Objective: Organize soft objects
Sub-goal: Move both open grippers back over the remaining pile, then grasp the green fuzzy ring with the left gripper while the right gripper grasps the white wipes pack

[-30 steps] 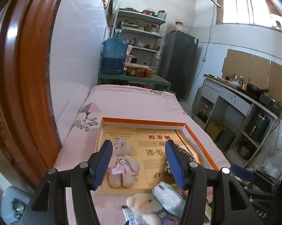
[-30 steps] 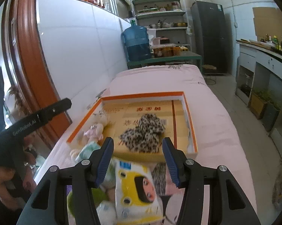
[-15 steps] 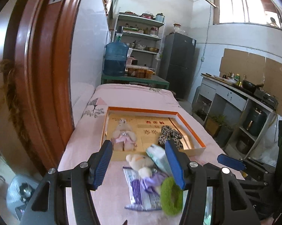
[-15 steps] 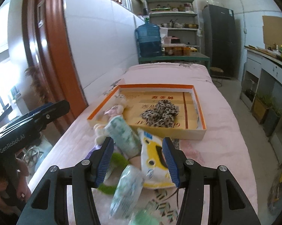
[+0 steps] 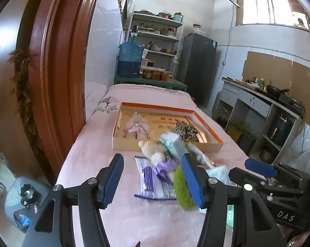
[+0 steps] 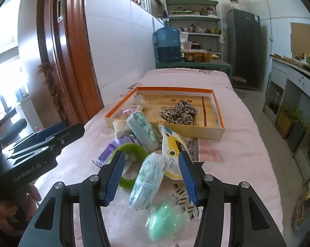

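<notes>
soft objects: the heap of tissue packs (image 6: 146,182) and plush toys now fills your view since you backed off the orange-rimmed cardboard tray (image 5: 208,142); left gripper (image 5: 152,180) and right gripper (image 6: 149,177) both wide, empty, so pick next.

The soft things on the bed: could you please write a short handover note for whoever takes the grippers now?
Left gripper: open, empty.
Right gripper: open, empty, above a tissue pack.
Box: holds a pink plush doll and a leopard scrunchie.
Left, piled before the box: cream teddy, green scrunchie, tissue packs, yellow packet, mint sponge.
</notes>
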`<state>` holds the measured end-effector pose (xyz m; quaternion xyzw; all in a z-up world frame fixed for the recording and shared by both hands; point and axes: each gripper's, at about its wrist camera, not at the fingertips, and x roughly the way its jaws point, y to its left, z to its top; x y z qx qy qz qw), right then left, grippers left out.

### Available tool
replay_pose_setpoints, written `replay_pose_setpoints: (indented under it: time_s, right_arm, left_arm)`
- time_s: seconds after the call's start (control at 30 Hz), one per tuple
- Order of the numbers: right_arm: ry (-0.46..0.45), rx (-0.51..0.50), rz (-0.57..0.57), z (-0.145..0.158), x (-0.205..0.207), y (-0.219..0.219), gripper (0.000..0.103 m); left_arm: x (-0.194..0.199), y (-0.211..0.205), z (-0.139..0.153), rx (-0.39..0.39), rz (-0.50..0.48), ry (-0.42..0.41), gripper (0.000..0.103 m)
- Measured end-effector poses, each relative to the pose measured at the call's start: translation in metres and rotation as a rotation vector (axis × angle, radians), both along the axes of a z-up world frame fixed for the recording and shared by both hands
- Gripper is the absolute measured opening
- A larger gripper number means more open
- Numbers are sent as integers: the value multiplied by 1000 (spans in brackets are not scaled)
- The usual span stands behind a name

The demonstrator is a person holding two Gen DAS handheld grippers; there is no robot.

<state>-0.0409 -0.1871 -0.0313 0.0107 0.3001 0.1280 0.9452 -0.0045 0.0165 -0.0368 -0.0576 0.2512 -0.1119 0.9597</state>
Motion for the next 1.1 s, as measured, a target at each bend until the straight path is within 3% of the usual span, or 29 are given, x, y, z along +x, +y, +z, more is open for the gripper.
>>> replay_pose_setpoints:
  time_s: [1.1]
  right_arm:
    - [86, 13, -11, -20, -10, -19, 56]
  left_arm:
    - [-14, -3, -18, -4, -78, 40, 58]
